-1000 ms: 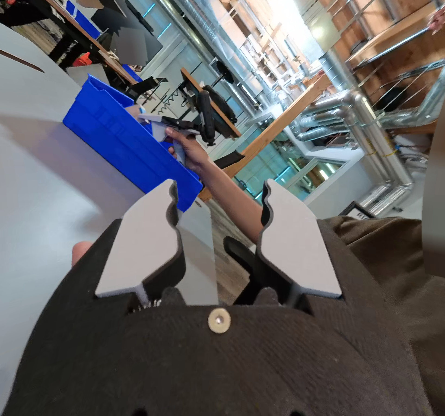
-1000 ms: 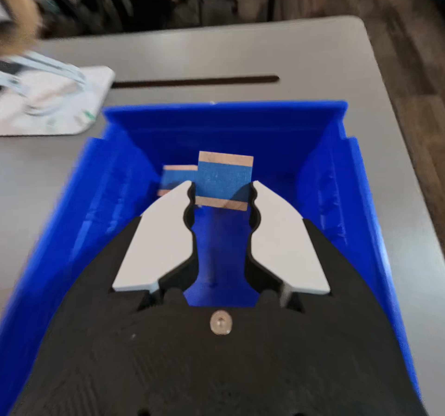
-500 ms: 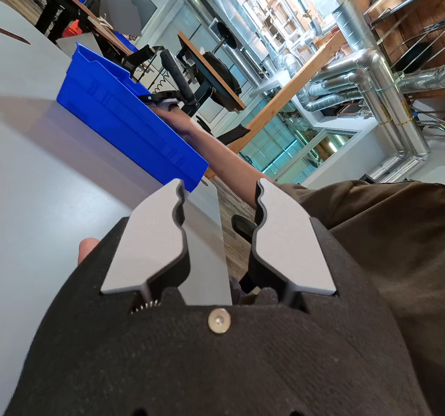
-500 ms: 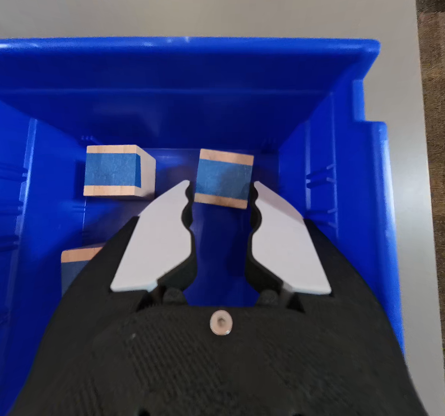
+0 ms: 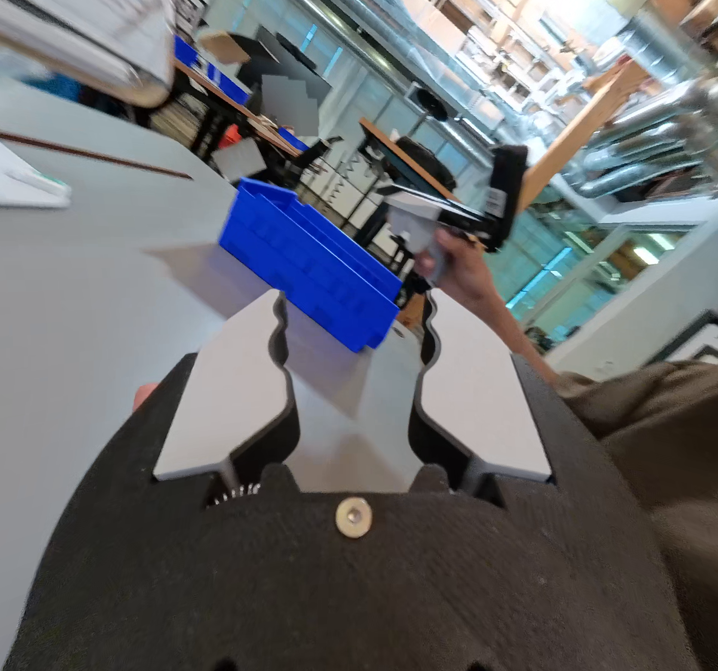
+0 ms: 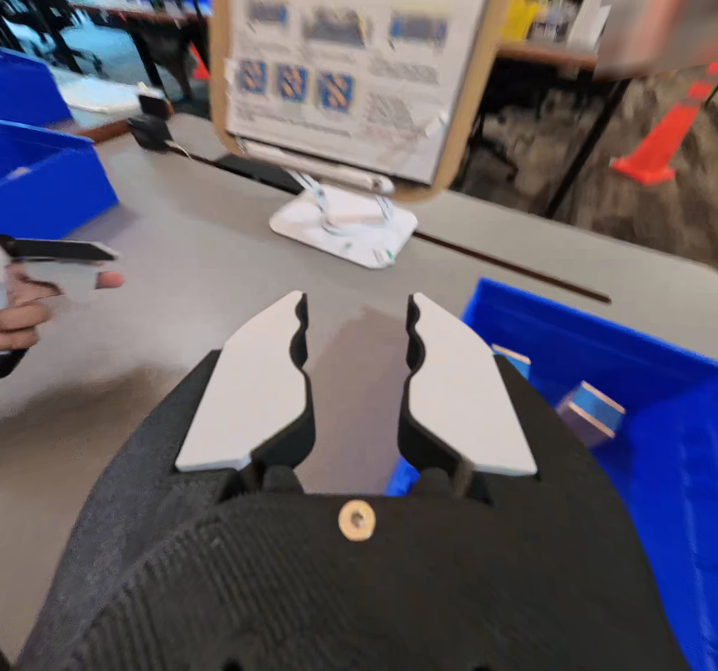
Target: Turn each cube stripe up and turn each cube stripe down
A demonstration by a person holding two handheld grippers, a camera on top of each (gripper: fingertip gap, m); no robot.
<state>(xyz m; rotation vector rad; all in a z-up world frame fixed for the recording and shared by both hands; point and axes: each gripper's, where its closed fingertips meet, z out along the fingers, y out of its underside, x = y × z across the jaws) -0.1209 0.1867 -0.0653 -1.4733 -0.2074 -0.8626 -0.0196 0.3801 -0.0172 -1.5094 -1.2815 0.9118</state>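
Observation:
A blue bin sits on the grey table at the right of the right wrist view. In it lies a tilted wooden cube with a blue stripe. A second cube shows partly behind my right finger. My right gripper is open and empty, over the bare table left of the bin. My left gripper is open and empty, low over the table and facing the bin's outer wall. The bin's inside is hidden in that view. The right gripper also shows there, held above the bin's near end.
A framed instruction board on a white stand stands at the table's back. Another blue bin is at the far left. The hand-held left gripper shows at the left edge. An orange cone is on the floor beyond.
My right gripper, which had its fingers around a cube in the bin, has come up out of the bin without it and swung left over the table. My left gripper's view has turned towards the bin.

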